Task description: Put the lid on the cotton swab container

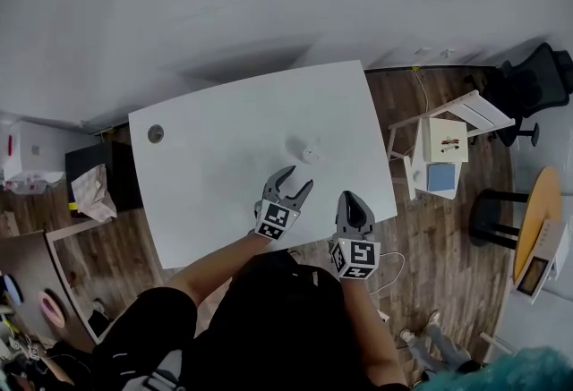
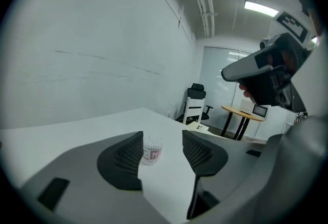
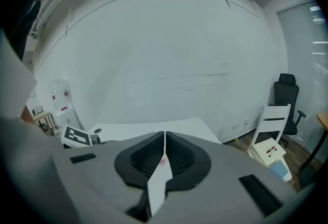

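Jaws on the left gripper [image 2: 162,138] stand well apart with nothing pressed between the pads. The cotton swab container [image 2: 152,149] shows through the gap, but it stands farther off on the white table [image 2: 77,133], untouched. It is a small clear tub, upright, packed with white swabs and wearing a pink-and-white label; whether its lid is seated cannot be made out. From the head view, the left gripper [image 1: 298,179] hovers over the table's near edge, and the container [image 1: 309,148] sits just ahead of it, toward the middle of the table [image 1: 224,157].

The right gripper [image 3: 164,138] is clenched — its two pads meet with only a thin slit between them, holding nothing. In the head view it [image 1: 352,199] hangs beside the left one at the near right corner of the table.

Beyond the table's right side stand a white chair [image 1: 448,134] and a black office chair [image 1: 537,80] on a wooden floor.
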